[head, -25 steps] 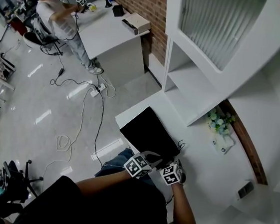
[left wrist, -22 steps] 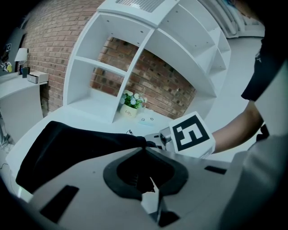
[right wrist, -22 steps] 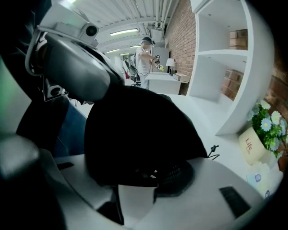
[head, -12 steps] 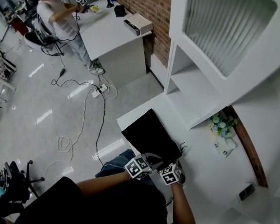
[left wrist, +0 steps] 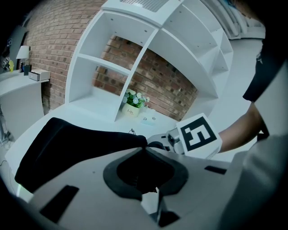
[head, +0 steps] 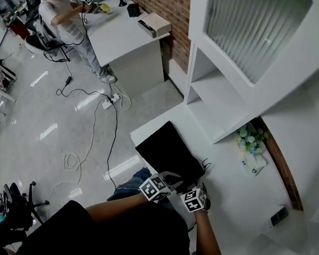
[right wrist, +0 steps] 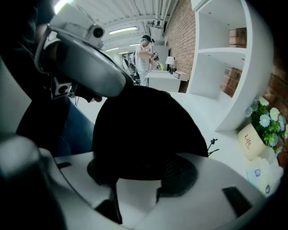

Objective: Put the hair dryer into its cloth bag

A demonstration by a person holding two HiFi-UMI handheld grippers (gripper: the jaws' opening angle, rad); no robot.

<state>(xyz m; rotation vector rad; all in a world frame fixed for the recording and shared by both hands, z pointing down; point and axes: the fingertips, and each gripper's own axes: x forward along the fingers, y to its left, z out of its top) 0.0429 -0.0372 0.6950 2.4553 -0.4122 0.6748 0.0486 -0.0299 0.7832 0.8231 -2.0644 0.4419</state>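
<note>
Far off on the left, a person in a white top [head: 58,12] stands at a white desk [head: 121,37] by a red brick wall [head: 165,2]. Closer in, thin black cables [head: 73,163] lie on the shiny floor.

Next comes the flat black cloth bag [head: 168,151]. It lies on the white table [head: 227,189], with one corner near the table's edge.

The left gripper [head: 170,180] is at the near end of the bag. Its jaws are squeezed tight on the edge of the cloth, and the bag stretches away to the left in that gripper's own view.

The right gripper [head: 190,189] is just beside the left one, at the same end of the bag. Its jaws have just been opening and now stand apart. The dark cloth sits between them in a round hump, and I cannot see the pads pinching it.

To the right stands a tall white shelf unit [head: 220,97]. A small white pot of flowers [head: 251,157] sits on the table under it, well apart from the bag.
</note>
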